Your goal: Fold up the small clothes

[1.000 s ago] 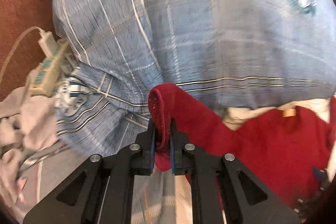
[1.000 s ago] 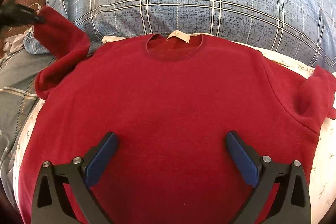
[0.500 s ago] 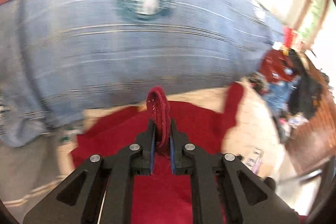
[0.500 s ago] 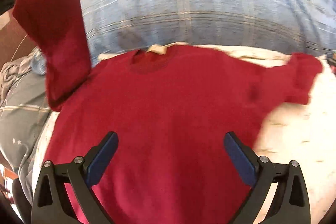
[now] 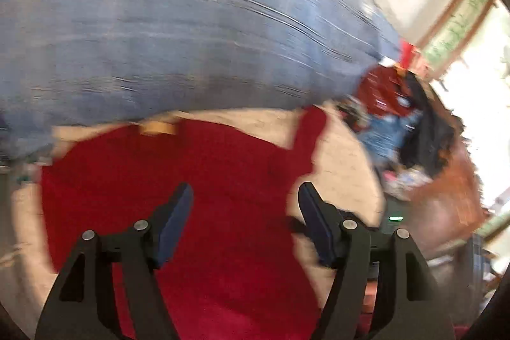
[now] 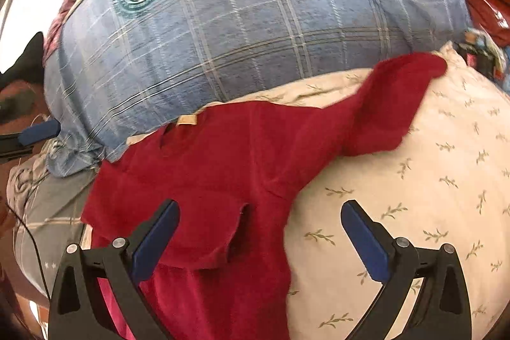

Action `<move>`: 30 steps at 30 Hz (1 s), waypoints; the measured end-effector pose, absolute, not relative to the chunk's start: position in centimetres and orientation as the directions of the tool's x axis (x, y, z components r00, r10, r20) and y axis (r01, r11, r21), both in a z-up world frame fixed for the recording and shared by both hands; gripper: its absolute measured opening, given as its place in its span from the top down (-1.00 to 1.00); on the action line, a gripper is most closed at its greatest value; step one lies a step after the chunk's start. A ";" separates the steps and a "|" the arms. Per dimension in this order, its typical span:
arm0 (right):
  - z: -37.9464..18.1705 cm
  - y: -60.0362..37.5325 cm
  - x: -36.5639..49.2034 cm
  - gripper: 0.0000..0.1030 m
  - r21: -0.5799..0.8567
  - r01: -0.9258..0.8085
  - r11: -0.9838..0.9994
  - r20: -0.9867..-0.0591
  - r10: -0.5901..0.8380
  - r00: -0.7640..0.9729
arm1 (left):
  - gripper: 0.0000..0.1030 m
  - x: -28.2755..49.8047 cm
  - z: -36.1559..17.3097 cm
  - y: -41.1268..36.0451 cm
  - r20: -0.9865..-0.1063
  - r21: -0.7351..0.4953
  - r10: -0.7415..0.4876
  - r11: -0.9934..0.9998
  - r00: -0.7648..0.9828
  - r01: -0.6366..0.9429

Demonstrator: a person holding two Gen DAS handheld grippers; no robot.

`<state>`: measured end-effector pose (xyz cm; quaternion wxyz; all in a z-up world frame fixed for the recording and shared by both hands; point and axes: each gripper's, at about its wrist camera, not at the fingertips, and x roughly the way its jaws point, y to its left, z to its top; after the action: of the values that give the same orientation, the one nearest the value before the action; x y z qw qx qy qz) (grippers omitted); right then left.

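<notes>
A red sweater [image 6: 223, 155] lies on a cream leaf-print bed sheet [image 6: 430, 180], collar and tan label toward a blue plaid pillow. Its left sleeve is folded over the body, with the cuff [image 6: 204, 247] lying on the chest. Its right sleeve [image 6: 395, 97] stretches out to the right. My right gripper [image 6: 259, 214] is open and empty above the sweater's right side. My left gripper [image 5: 245, 199] is open and empty above the sweater [image 5: 191, 180]; this view is blurred. One left finger's blue pad [image 6: 41, 129] shows at the left edge of the right wrist view.
A big blue plaid pillow [image 6: 255, 21] lies behind the sweater. Grey bedding [image 6: 47, 212] and a dark cable lie at the left. A pile of clothes [image 5: 398, 117] and wooden furniture [image 5: 452, 187] stand at the bed's right side.
My left gripper carried the left sleeve over the sweater's body, then opened and let it go. My right gripper moved right, toward the outstretched right sleeve.
</notes>
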<state>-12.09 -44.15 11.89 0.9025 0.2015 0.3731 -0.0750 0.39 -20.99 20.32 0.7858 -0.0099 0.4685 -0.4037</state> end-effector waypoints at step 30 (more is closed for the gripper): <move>12.6 -41.9 -7.2 0.76 0.182 0.086 0.980 -0.743 0.079 0.665 | -0.44 4.0 5.2 -5.4 -0.838 -0.233 -0.275 0.961 0.471 0.146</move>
<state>-7.16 -41.94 12.57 0.9067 0.1011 0.4095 -0.0020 4.04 -5.45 5.16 0.8551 -0.0645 0.4995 -0.1229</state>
